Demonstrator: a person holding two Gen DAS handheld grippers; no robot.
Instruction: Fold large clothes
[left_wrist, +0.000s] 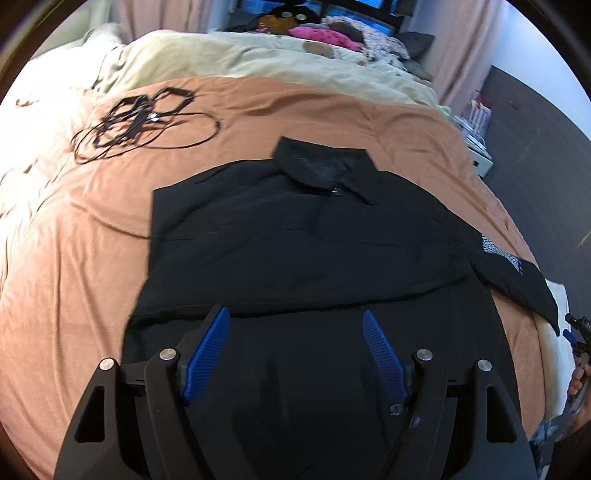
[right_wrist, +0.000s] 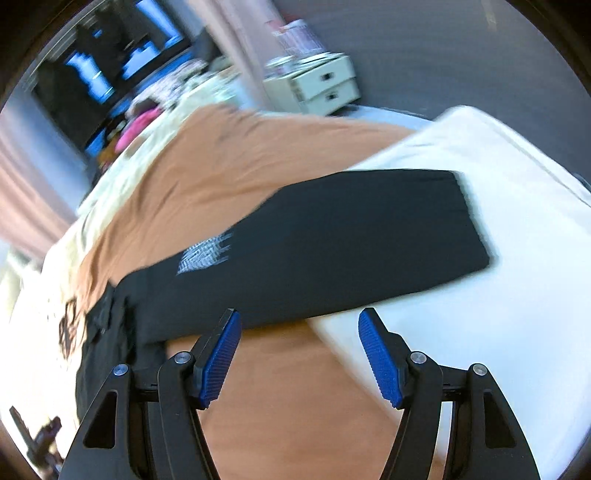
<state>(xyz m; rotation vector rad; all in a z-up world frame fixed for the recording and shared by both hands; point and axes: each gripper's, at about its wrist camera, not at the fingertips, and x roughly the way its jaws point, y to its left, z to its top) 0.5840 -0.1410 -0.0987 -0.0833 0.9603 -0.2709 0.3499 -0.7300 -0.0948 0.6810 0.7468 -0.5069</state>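
A black collared shirt (left_wrist: 295, 240) lies flat on the orange bedspread (left_wrist: 74, 258), collar at the far end. Its left side is folded in over the body. Its right sleeve (right_wrist: 332, 240), with a white print, stretches out over the bed's edge onto a white surface (right_wrist: 498, 295). My left gripper (left_wrist: 295, 317) is open and empty, hovering over the shirt's lower part. My right gripper (right_wrist: 299, 317) is open and empty, just short of the sleeve's near edge. The right gripper also shows at the right edge of the left wrist view (left_wrist: 576, 332).
A tangle of black cables (left_wrist: 140, 122) lies on the bedspread at the far left. A cream duvet (left_wrist: 258, 62) and a pile of clothes (left_wrist: 325, 33) sit beyond. A white drawer unit (right_wrist: 317, 85) stands beside the bed on the right.
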